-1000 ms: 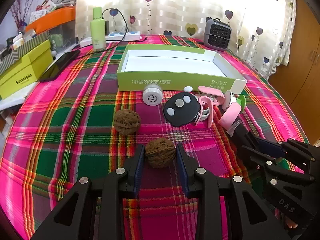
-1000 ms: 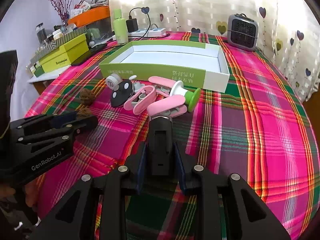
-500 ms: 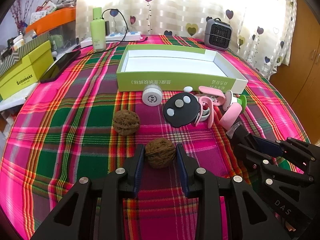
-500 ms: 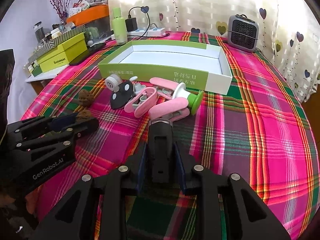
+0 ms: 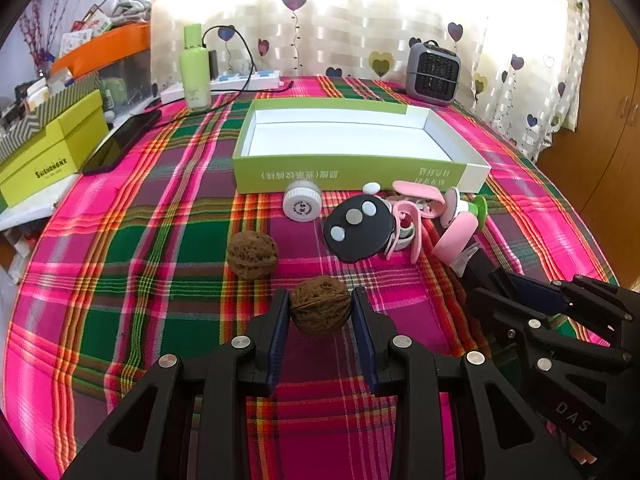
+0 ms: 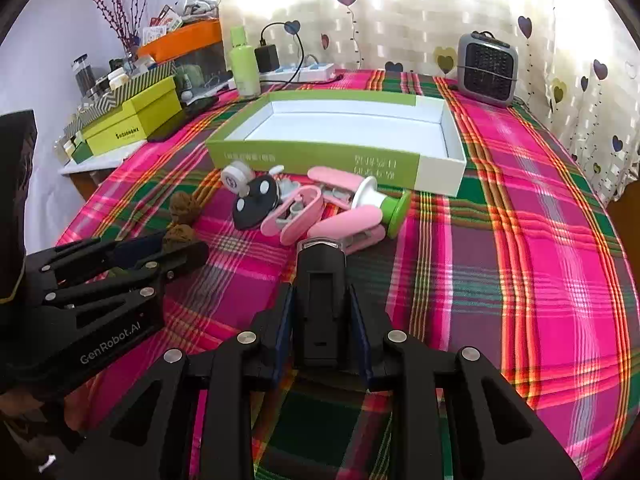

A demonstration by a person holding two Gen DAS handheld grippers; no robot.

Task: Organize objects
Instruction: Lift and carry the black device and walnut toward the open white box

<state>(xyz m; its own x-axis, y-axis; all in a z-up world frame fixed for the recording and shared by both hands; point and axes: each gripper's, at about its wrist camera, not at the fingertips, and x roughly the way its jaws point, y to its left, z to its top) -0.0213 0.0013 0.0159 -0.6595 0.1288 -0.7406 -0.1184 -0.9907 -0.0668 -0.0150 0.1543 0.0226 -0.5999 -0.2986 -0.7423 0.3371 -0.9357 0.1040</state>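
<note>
My left gripper (image 5: 320, 306) is shut on a brown walnut (image 5: 320, 305), held just above the plaid cloth. A second walnut (image 5: 252, 255) lies a little ahead to the left. My right gripper (image 6: 321, 304) is shut on a black rectangular device (image 6: 320, 280) with a clear tip. Ahead lies a cluster: a black disc with white dots (image 5: 357, 227), a white round jar (image 5: 302, 201), pink clips (image 6: 296, 214) and a green-and-white piece (image 6: 384, 206). Behind it stands an open green box with a white inside (image 5: 352, 168). The right gripper also shows in the left wrist view (image 5: 520, 292).
A grey small heater (image 5: 434, 72) stands at the back right. A green bottle (image 5: 195, 68), a power strip (image 5: 244, 80), a black phone (image 5: 120, 140) and yellow-green boxes (image 5: 48, 156) are at the back left. The round table edge (image 6: 600, 240) falls off on the right.
Both grippers have lifted slightly and drawn a little nearer the box, still holding the walnut and the black device. The objects on the cloth have not moved.
</note>
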